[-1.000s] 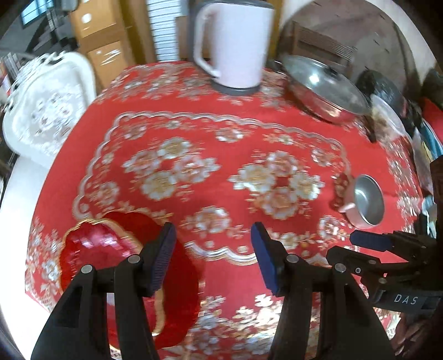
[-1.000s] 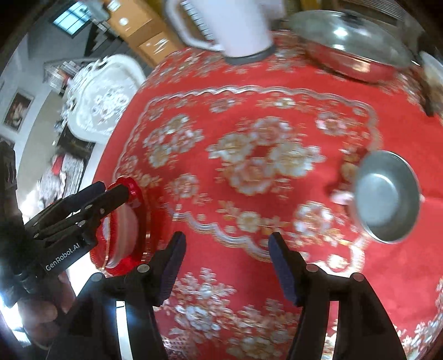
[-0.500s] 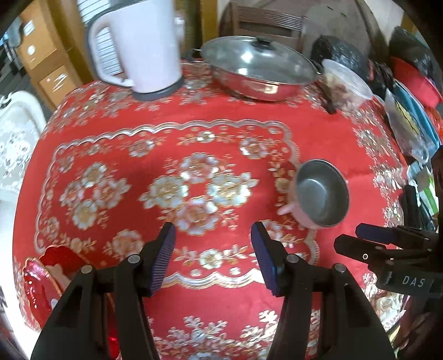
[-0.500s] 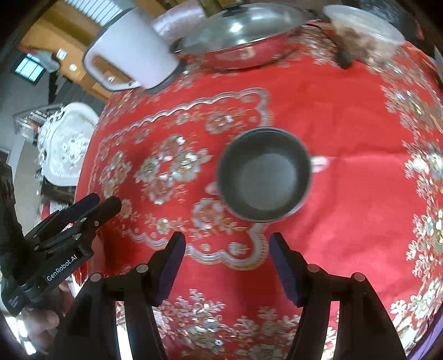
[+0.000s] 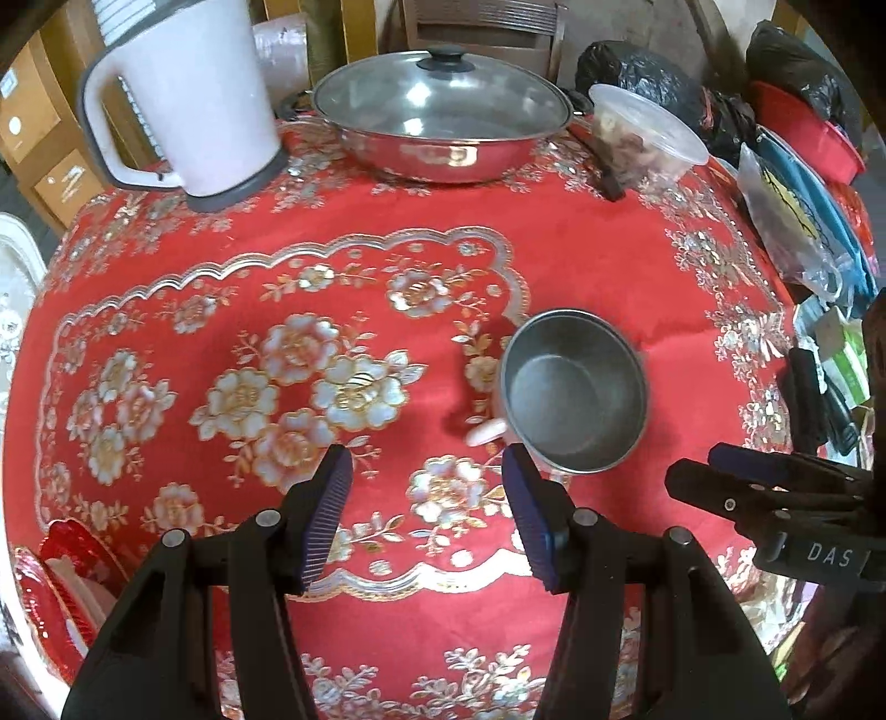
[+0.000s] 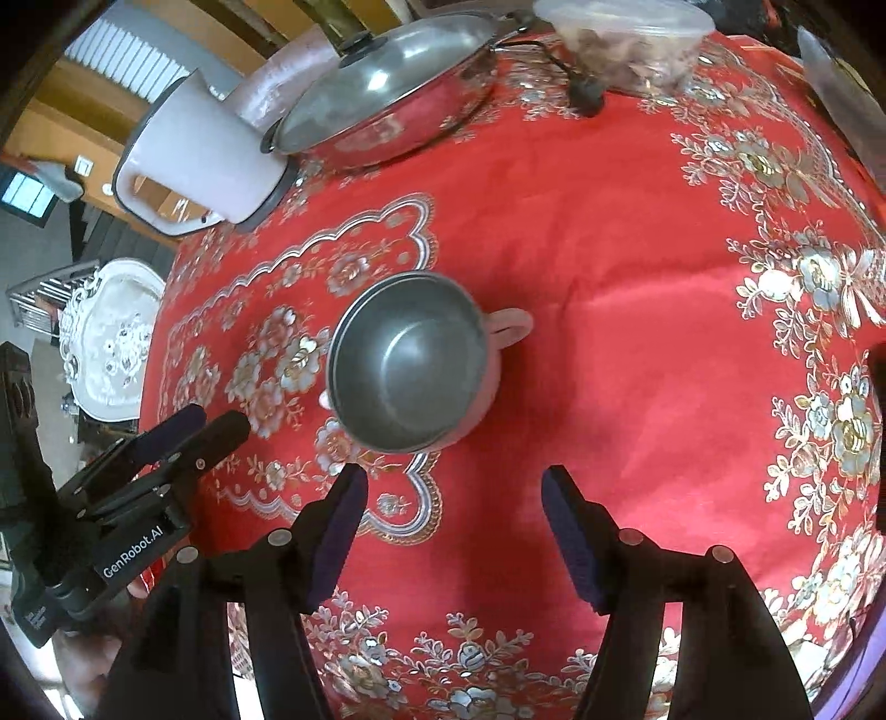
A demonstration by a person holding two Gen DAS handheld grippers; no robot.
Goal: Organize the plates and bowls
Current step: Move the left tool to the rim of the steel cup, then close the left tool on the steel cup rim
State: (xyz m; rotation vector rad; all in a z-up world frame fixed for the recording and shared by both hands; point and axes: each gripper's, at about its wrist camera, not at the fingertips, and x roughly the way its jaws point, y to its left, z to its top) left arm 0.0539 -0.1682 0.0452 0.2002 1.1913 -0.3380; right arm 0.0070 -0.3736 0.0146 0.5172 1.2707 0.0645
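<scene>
A steel bowl with pink outer wall and small pink handles (image 5: 573,390) (image 6: 410,368) stands upright and empty on the red flowered tablecloth (image 5: 277,288) (image 6: 637,360). My left gripper (image 5: 426,520) is open, its right finger just in front of the bowl's near rim. My right gripper (image 6: 454,531) is open too, a short way in front of the bowl. Each gripper shows in the other's view: the right one (image 5: 736,482) and the left one (image 6: 199,429). A red plate with gold edge (image 5: 50,592) lies at the table's near left corner.
At the table's far side stand a white kettle (image 5: 188,99) (image 6: 199,166), a lidded steel pan (image 5: 443,116) (image 6: 382,94) and a clear plastic tub (image 5: 645,133) (image 6: 631,39). Bags and packets (image 5: 792,221) crowd the right edge. A white ornate tray (image 6: 111,343) is off the table's left.
Both views have swung right, away from the red plate and toward the steel bowl. The bowl is nearer to both grippers. Both stay open.
</scene>
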